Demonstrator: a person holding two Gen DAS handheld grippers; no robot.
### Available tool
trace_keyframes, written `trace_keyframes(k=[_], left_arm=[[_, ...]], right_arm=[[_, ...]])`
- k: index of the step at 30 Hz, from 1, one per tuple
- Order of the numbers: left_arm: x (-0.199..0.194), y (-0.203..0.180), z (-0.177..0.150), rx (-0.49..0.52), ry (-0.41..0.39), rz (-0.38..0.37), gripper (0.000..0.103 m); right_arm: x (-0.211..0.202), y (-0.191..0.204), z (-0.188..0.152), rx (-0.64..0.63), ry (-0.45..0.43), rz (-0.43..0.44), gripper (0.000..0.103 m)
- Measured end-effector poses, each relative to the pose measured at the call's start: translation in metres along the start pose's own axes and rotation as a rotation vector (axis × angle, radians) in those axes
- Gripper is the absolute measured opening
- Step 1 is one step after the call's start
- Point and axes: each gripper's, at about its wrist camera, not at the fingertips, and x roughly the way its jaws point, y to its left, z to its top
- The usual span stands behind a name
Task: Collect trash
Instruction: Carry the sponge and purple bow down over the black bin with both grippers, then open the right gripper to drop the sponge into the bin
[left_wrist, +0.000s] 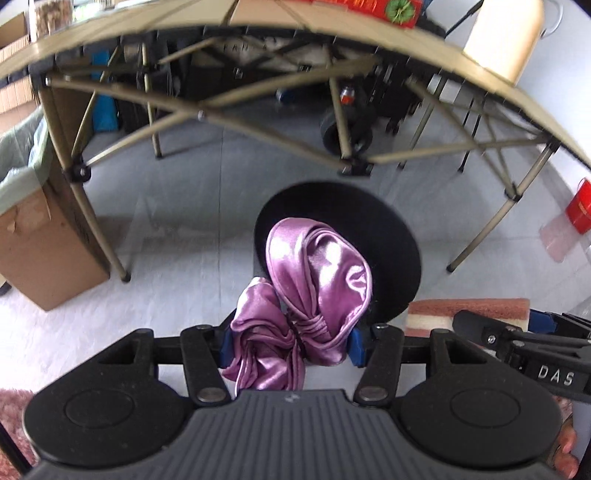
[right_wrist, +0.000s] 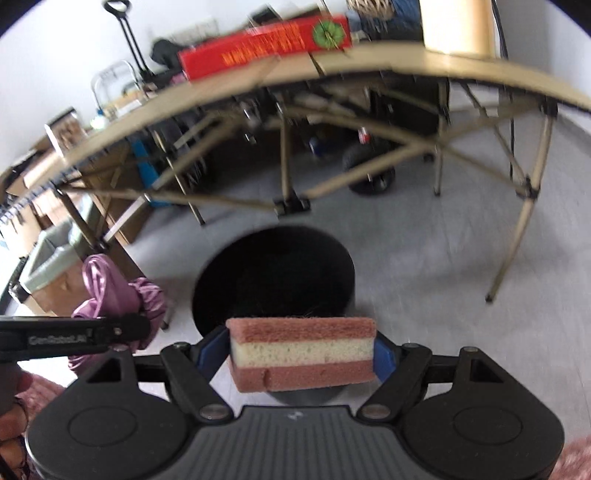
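My left gripper (left_wrist: 290, 345) is shut on a shiny purple satin cloth (left_wrist: 314, 288), held just at the near rim of a round black bin (left_wrist: 388, 229) on the floor. My right gripper (right_wrist: 301, 356) is shut on a pink and cream layered sponge (right_wrist: 301, 356), held over the near rim of the same black bin (right_wrist: 273, 273). The sponge (left_wrist: 465, 314) and right gripper also show at the right of the left wrist view. The purple cloth (right_wrist: 114, 291) and left gripper show at the left of the right wrist view.
A tan folding table (left_wrist: 332, 33) with crossed legs stands behind the bin, with a red box (right_wrist: 266, 48) on top. A cardboard box lined with a green bag (left_wrist: 37, 229) stands at left. A red can (left_wrist: 581, 210) sits at right. Pink rug (left_wrist: 14, 413) lies underfoot.
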Motion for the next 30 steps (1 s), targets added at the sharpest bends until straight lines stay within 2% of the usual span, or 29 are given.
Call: trace_keyframes(k=[8, 15, 21, 27, 30], left_arm=[[0.034, 0.016, -0.007, -0.047, 0.11, 0.0, 0.055], [0.049, 0.021, -0.008, -0.052, 0.147, 0.012, 0.055], [0.051, 0.022, -0.008, -0.06, 0.154, 0.031, 0.055], [0.056, 0.027, -0.003, -0.09, 0.164, 0.06, 0.055], [0.056, 0.03, -0.002, -0.101, 0.162, 0.07, 0.055]], right_arm=[[0.029, -0.004, -0.009, 0.011, 0.122, -0.018, 0.077], [0.047, -0.006, -0.013, 0.01, 0.185, -0.031, 0.077], [0.043, -0.003, -0.006, 0.0, 0.175, -0.009, 0.077], [0.033, 0.006, 0.013, -0.041, 0.1, 0.003, 0.077], [0.037, 0.012, 0.023, -0.058, 0.089, 0.008, 0.077]])
